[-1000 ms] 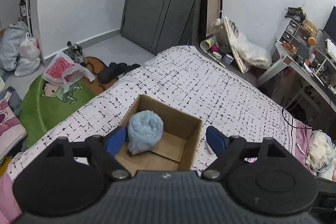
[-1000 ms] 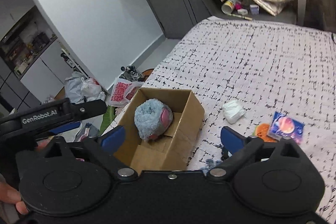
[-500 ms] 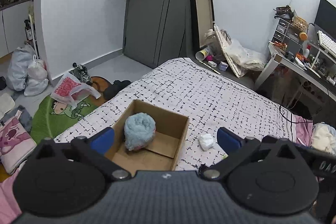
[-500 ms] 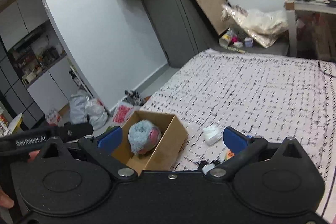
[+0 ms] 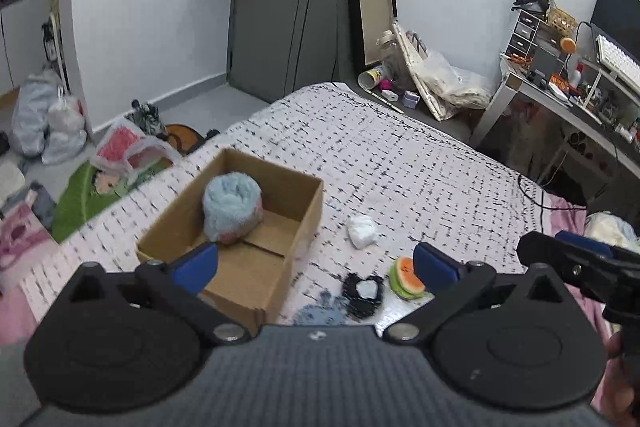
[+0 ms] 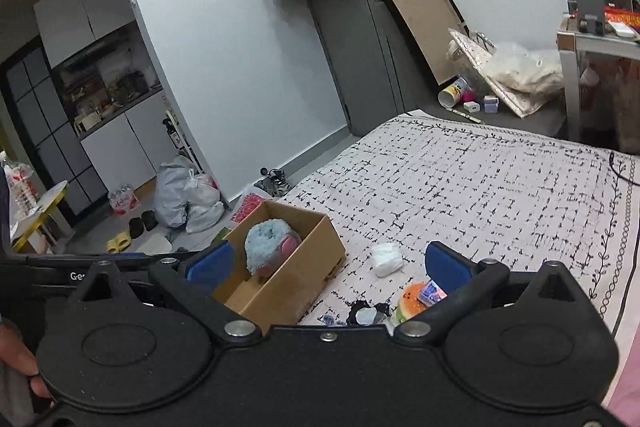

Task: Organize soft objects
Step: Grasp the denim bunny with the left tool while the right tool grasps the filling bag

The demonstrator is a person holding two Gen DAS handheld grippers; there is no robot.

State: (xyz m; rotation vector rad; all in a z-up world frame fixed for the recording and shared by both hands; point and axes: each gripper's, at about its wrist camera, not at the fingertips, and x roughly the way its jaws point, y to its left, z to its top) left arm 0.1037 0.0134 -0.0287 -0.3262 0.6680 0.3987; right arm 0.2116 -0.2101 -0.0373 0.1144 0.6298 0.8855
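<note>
A brown cardboard box (image 5: 304,223) sits on the bed (image 5: 420,163), left of the middle of the left wrist view, and its top is open. Inside the box, toward its far left side, is a fluffy blue plush toy (image 5: 232,209) with a bit of pink at the bottom. In the right wrist view the same blue toy (image 6: 270,247) shows a pink patch on its right side, and the box (image 6: 304,267) is at the lower middle of the frame. The left gripper (image 5: 316,263) is at the bottom of its own view with its two blue fingers (image 5: 196,263) wide apart, and it holds nothing. The right gripper (image 6: 328,263) is also spread wide and holds nothing. Just right of the box, a small white soft lump (image 5: 362,231) lies on the bed cover. Nearer the bottom of the frame are a black thing with a pale heart shape (image 5: 364,291) and a soft watermelon slice toy (image 5: 406,277), side by side. In the right wrist view, a small colorful packet (image 6: 432,293) lies on the watermelon toy. On the floor at the left edge are white plastic bags (image 5: 48,123) and a green mat (image 5: 80,199). A desk (image 5: 568,99) full of little things stands at the upper right.
</note>
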